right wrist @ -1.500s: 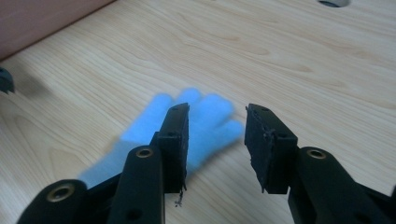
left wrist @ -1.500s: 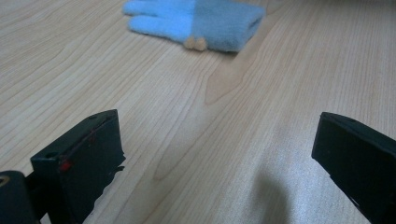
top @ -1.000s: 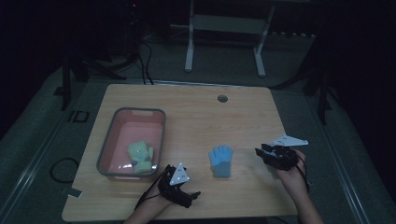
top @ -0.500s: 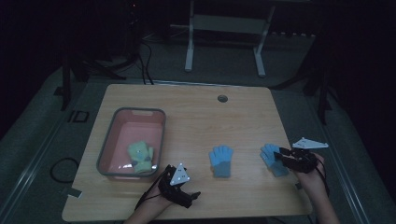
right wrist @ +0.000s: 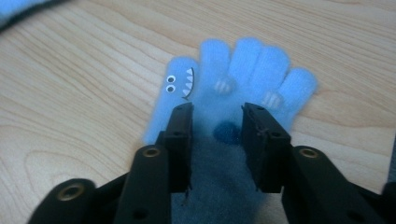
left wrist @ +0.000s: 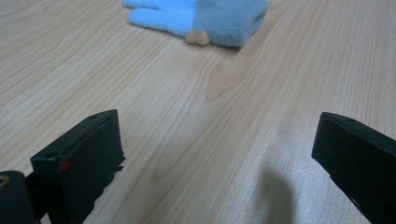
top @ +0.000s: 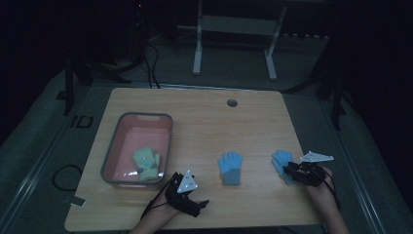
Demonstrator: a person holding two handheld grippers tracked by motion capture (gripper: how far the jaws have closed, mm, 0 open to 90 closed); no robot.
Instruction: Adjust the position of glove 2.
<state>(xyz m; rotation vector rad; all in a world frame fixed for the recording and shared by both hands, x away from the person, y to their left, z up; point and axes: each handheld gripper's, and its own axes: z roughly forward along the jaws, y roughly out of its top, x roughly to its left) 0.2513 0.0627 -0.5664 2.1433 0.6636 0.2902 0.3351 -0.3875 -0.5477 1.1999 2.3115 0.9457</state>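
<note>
The left gripper (top: 200, 204) is held open, empty, at the near edge. Farther right, a blue glove (right wrist: 243, 88) lies flat between the right gripper's (right wrist: 215, 122) closing jaws; only fabric might be pinched, so slippage is risked.

Readable marks: one floor label

The letters "ID" stand in white on the dark floor (top: 80, 121) just off the left edge of the desk (top: 204, 107), near its far left corner; the blue glove (right wrist: 243, 79) carries only a drawn shark face with eyes and teeth, no lettering
</note>
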